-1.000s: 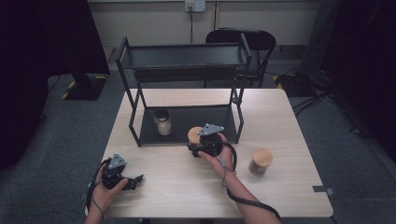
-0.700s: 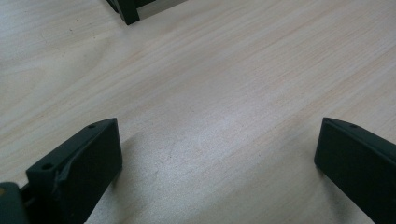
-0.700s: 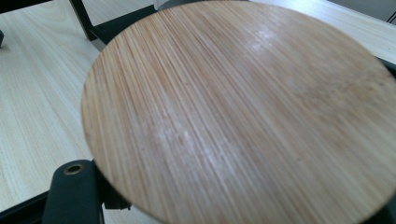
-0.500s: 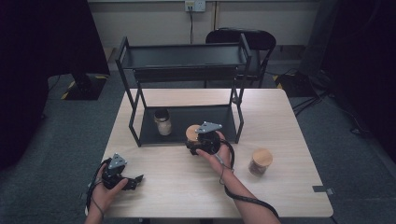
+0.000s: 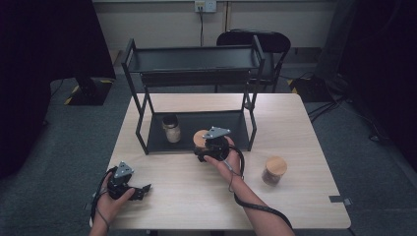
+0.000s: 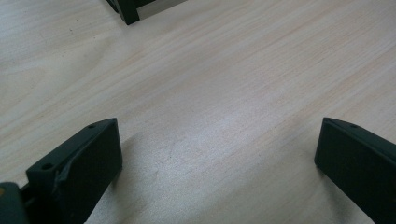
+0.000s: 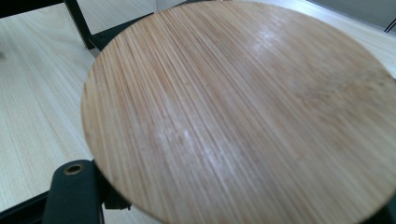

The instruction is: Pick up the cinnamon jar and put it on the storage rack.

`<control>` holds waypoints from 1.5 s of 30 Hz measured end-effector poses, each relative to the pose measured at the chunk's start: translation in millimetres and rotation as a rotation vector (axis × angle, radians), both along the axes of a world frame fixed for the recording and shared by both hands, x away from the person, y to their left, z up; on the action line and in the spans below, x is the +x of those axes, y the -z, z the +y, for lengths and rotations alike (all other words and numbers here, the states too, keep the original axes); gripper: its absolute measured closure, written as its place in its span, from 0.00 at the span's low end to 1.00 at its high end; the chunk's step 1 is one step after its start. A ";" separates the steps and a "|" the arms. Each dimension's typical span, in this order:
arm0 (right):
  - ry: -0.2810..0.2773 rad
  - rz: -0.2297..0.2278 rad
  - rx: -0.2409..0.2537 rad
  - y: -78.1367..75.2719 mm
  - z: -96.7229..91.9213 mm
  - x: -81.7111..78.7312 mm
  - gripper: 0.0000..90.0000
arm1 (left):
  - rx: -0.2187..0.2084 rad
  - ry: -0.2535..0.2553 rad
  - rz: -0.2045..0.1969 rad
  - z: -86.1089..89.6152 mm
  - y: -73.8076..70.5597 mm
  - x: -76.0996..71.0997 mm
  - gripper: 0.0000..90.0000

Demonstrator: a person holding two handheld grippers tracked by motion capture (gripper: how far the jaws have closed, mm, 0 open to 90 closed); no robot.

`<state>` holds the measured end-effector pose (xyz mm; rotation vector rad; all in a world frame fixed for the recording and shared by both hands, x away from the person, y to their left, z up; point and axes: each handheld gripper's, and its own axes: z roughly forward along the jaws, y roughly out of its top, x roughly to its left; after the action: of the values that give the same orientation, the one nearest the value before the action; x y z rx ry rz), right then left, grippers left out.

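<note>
Since a second ago my right gripper has carried its bamboo-lidded jar a little toward the rack; my left gripper has not stirred and rests wide open on the table. My right jaws are clamped on the jar, upright at the front edge of the rack's lower shelf, which lies straight ahead. I count three jars: mine, one on that shelf, one at my right.
</note>
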<state>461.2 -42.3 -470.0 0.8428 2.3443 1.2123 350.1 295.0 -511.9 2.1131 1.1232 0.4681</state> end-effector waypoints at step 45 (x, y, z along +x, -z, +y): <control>0.024 -0.019 -0.009 -4.2 14.8 22.6 0.28 | 0.000 0.000 0.000 0.0 0.0 0.0 0.00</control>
<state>483.8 -27.4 -465.8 0.8500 2.3168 1.1941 350.1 295.0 -511.8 2.1134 1.1231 0.4681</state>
